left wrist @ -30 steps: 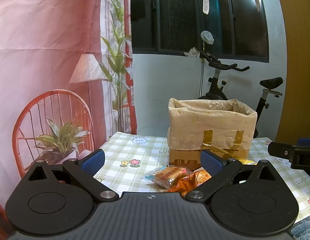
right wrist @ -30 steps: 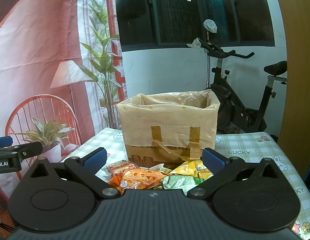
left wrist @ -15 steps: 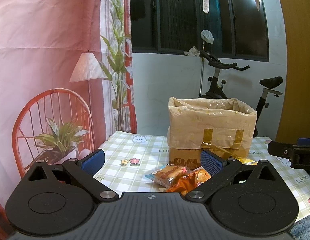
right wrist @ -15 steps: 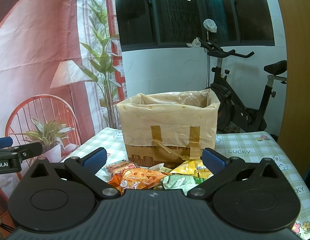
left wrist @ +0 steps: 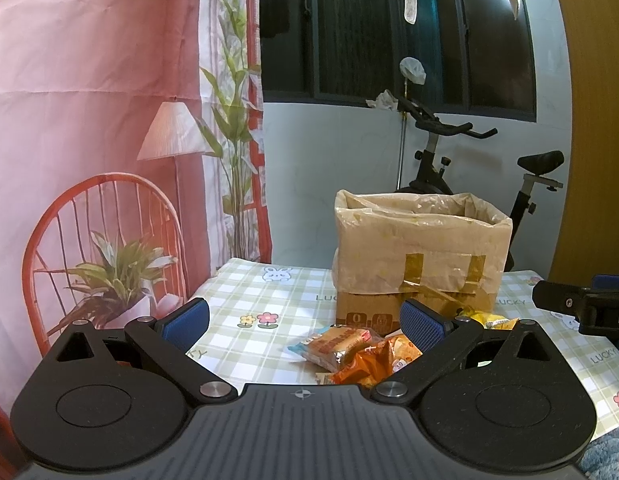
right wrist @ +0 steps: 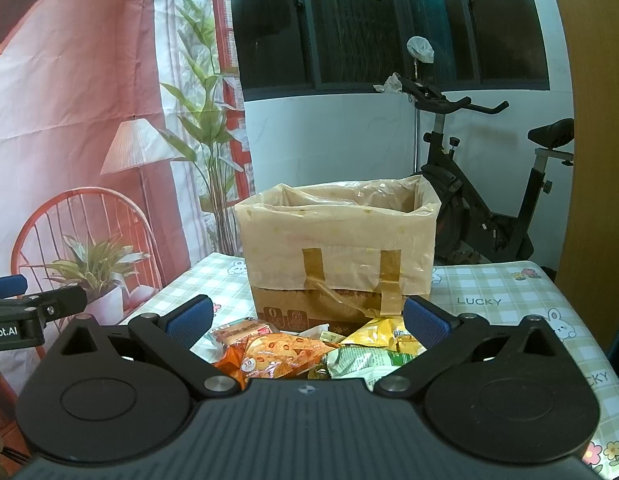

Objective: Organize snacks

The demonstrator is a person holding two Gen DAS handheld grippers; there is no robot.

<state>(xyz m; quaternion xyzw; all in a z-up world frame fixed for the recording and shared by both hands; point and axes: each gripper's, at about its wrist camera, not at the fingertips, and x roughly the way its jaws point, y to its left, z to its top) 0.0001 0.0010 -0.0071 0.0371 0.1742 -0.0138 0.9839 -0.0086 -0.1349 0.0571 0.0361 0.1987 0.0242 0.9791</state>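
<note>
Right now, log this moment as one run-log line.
left gripper: open, empty | right gripper: open, empty | crinkly orange snack packet: on checked tablecloth | plastic-lined cardboard box: behind snack pile

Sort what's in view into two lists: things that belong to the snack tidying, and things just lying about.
Belongs to the job:
snack packets
lined cardboard box
left gripper, open
right gripper, open

Just lying about:
exercise bike
backdrop cloth
checked tablecloth
</note>
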